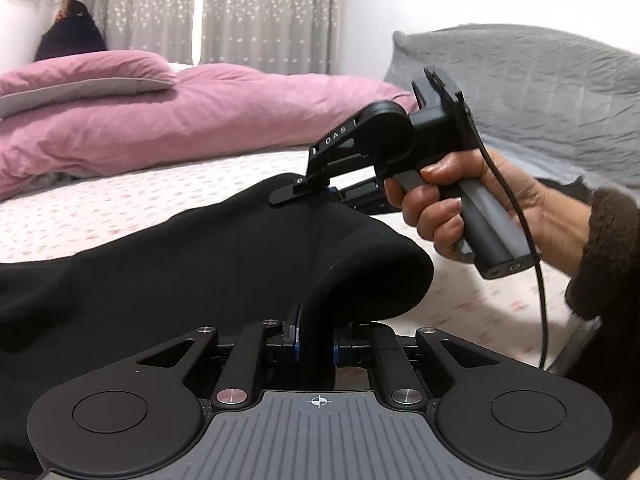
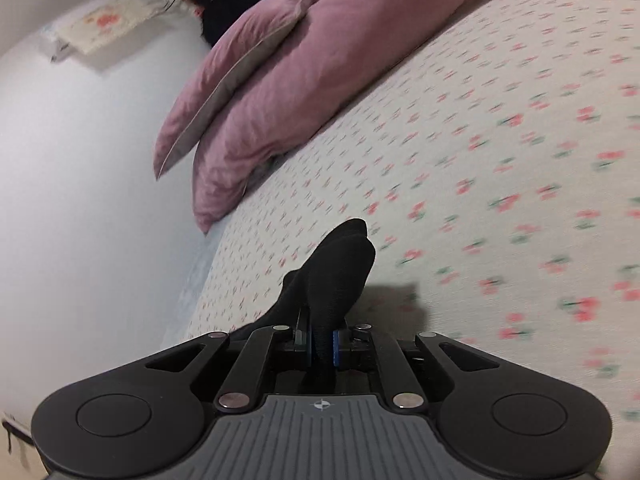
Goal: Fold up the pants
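Note:
Black pants (image 1: 180,260) lie across the flowered bed sheet (image 1: 132,204) in the left wrist view, running from the lower left toward the centre. My left gripper (image 1: 316,344) is shut on a raised edge of the black cloth, which bulges up over its fingers. Farther back, a hand holds my right gripper (image 1: 288,196), whose fingers pinch the far edge of the same pants. In the right wrist view my right gripper (image 2: 321,342) is shut on a fold of the black pants (image 2: 336,264), which sticks up ahead of the pads above the sheet (image 2: 480,152).
A pink duvet (image 1: 160,120) and pillow (image 1: 80,76) are heaped at the back of the bed; the same pink duvet (image 2: 272,92) fills the upper left of the right wrist view. A grey quilt (image 1: 540,92) lies at the back right. A sleeve (image 1: 608,264) enters from the right.

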Tool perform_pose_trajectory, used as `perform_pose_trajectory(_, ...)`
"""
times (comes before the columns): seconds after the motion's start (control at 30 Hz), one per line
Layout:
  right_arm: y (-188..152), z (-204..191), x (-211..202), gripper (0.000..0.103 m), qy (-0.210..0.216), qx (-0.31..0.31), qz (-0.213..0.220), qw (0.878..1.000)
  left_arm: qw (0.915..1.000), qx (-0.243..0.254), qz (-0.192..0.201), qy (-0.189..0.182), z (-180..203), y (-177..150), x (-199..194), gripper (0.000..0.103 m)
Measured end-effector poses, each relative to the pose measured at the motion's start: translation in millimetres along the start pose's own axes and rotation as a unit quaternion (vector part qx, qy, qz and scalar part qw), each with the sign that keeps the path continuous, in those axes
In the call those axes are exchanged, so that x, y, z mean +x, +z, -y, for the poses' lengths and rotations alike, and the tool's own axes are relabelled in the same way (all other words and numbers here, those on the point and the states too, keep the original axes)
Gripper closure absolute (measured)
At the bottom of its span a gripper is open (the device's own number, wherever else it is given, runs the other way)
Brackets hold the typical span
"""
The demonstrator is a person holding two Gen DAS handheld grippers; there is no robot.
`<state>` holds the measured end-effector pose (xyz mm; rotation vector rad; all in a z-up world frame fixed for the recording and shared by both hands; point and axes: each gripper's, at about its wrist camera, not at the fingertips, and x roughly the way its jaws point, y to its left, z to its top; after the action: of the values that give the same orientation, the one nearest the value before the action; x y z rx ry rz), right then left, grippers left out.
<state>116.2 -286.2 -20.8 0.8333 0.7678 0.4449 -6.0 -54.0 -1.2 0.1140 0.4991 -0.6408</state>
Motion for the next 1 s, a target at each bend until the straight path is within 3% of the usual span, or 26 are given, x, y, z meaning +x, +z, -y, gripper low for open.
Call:
perform_pose_trajectory(0.27,9,51,-81,0.095,-0.04,0.051,0.036,0.997,0.9963,-0.02,-0.004,-0.084,36,8,17,0.093)
perform_pose_trajectory(0.53,3,44,-89,0.094,-0.044,0.053,0.043,0.997,0.9938,-0.045,-0.006,-0.102,30,10,13,0.093)
perform_pose_trajectory(0.73,10,11,-77,0.092,0.009,0.038,0.049,0.998,0.9882,-0.123,0.017,-0.089,-7,9,-17,0.093)
perform_pose_trajectory(1.0,7,-61,-22,0.091,0.085,-0.004,0.023,0.996,0.9809,-0.184,0.058,-0.022,-19,0,-36,0.093)
